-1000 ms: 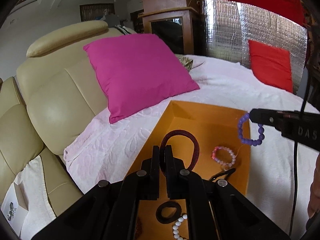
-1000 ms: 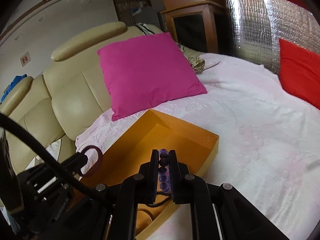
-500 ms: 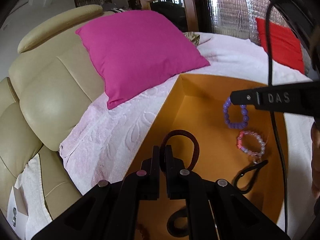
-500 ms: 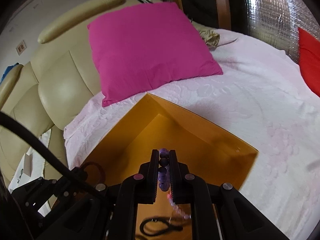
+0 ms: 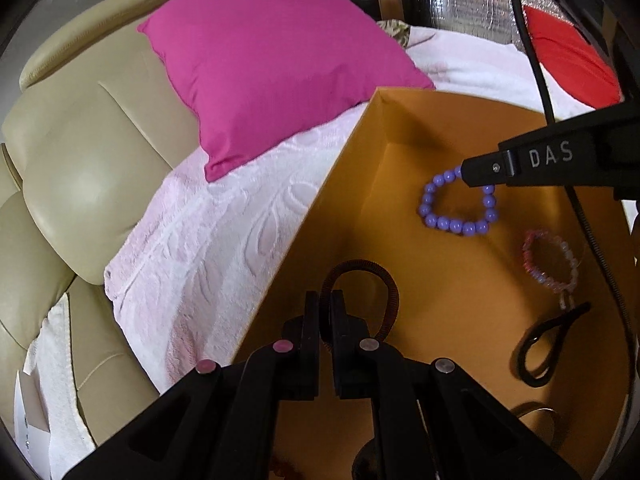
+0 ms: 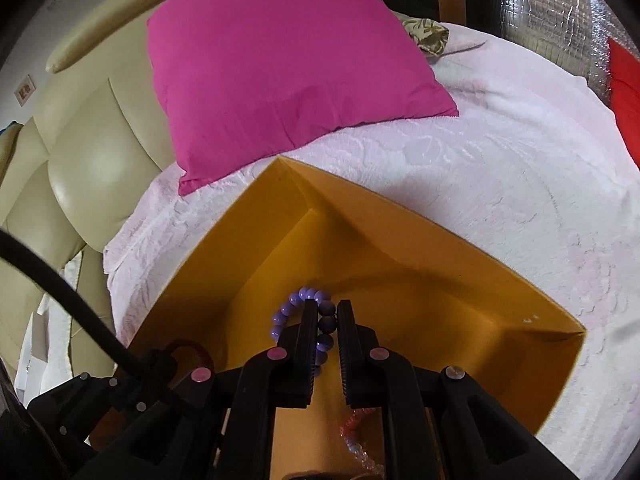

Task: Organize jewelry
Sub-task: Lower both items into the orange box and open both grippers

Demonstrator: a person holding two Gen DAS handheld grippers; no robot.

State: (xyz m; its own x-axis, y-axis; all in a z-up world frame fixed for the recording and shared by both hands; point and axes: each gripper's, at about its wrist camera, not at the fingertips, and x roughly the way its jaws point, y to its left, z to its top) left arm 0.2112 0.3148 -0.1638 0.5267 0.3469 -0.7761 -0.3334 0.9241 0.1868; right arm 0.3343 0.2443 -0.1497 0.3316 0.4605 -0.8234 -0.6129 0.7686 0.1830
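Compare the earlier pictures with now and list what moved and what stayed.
Both tongs sank toward the orange cardboard box: the left tongs carrying the dark red coiled hair tie, the right tongs the purple bead bracelet. Nothing was released. The pink bead bracelet and black elastic loop stayed put.

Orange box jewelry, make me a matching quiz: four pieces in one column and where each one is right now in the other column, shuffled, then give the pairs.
Column one:
1. purple bead bracelet
2. dark red hair tie
3. pink bead bracelet
4. black hair tie

Column two:
A. lying on the floor of the orange box, looped, nearest the lower right
B. pinched in the left gripper
C. hanging from the right gripper
D. lying on the box floor just below the purple one in the left wrist view

Pairs: 1-C, 2-B, 3-D, 4-A
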